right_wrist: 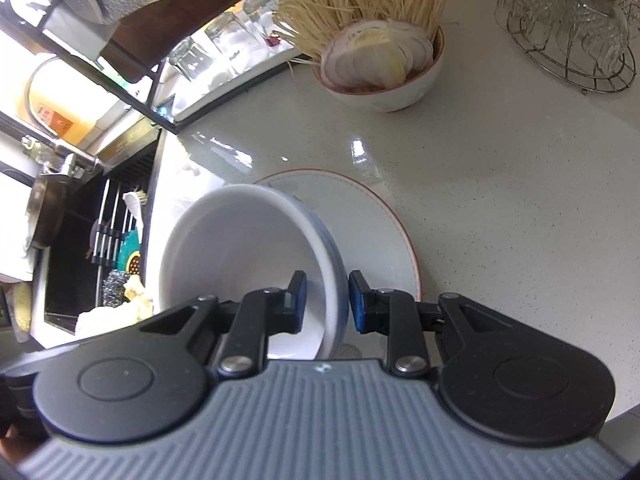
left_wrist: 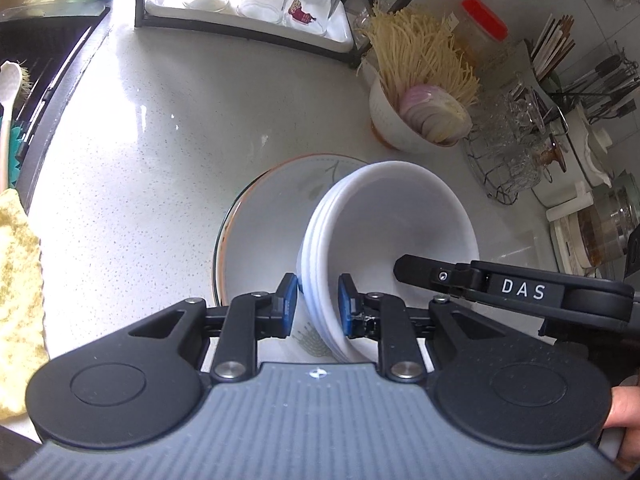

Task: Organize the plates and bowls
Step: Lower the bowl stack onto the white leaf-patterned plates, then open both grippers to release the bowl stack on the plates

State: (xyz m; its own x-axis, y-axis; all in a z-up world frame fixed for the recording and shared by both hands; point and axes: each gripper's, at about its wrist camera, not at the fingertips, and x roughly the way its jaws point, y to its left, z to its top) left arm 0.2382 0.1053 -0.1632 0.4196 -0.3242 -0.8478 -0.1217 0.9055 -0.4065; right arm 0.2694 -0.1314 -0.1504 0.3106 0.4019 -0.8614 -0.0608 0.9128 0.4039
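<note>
1. The counter (left_wrist: 168, 128) is carrying everything; the sink (right_wrist: 80, 248) is lying to its left side, and a glass rack (left_wrist: 248, 4) is standing along the back edge.
2. The plate (left_wrist: 260, 216) is lying flat on the counter, directly ahead of both grippers, with open counter all around it.
3. The bowls (left_wrist: 384, 232) — a nested white stack, judging by the ridged rims — are sitting tilted over the plate, mouth turned up and away from the left gripper. Whether the stack's base is touching the plate cannot be told.
4. The left gripper (left_wrist: 318, 308) is straddling the stack's near wall, one pad outside and one inside; the pads appear to be pinching it.
5. The right gripper (right_wrist: 326, 300) is straddling the rim on the opposite side, pads close against the wall, apparently gripping too. Both hands are equally near, so the coming move probably turns on keeping the two holds level while the stack is settling upright onto the plate.
6. A food bowl (left_wrist: 416, 120) of noodles and sliced onion is standing behind, well apart, and a wire basket (left_wrist: 504, 160) of glassware further right — neither is blocking the way.
</note>
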